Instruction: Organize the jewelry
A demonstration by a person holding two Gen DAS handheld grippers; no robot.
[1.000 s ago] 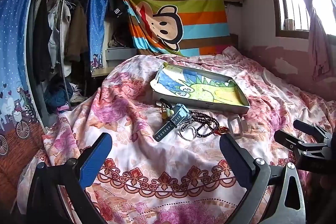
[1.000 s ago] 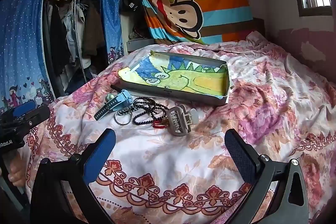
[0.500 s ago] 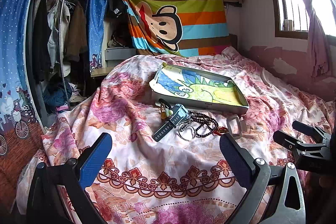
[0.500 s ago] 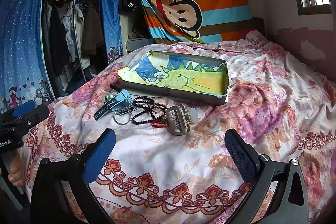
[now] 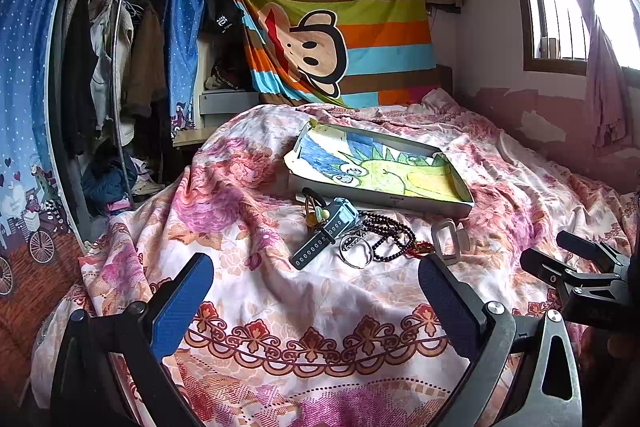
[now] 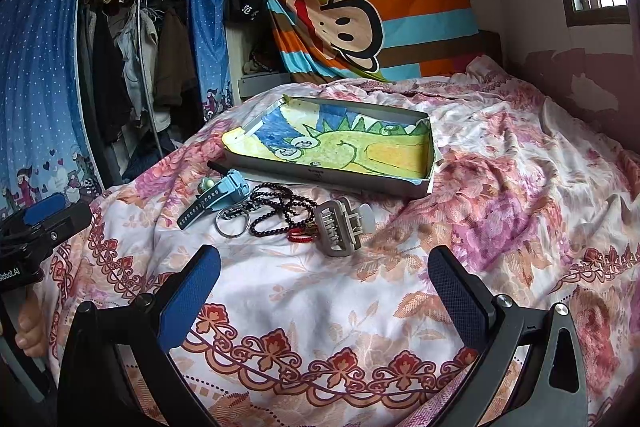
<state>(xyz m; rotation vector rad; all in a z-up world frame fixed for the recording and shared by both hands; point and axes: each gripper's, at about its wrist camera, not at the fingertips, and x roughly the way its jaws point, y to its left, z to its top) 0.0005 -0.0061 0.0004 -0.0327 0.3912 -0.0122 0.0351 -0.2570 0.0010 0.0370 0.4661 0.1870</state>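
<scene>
While both claws hung over the near edge of the bed [image 6: 520, 163], neither had anything in it: the left claw [image 5: 316, 297] was spread wide and released, and the right claw [image 6: 324, 291] likewise stood open and empty.

Ahead of the right claw the jewelry lay in a loose row on the flowered bedspread. Furthest to its left was the blue watch [image 6: 218, 197], its strap stretched toward the claw. Next came the metal ring [image 6: 230, 223], touching or lying just under the dark bead necklace [image 6: 280, 207], whose red tassel end [image 6: 300, 235] trailed to the right. Straight ahead, and nearest the right claw, sat the grey hair clip [image 6: 338, 227], with something pale just beside it that I could not identify. Beyond the whole row lay the shallow box [image 6: 360, 183], lined with a crayon drawing of a dinosaur and seemingly with no jewelry in it yet.

The step in hand looked like a first pick. I judged the hair clip the sensible start for the right claw: bulky, rigid, and apart from the tangle. Closing across its narrow body would grip better than pinching the teeth. The soft bedding would give, so pressing down hard risked burying the piece. The beads and ring might drag each other, so they wanted lifting slowly.
</scene>
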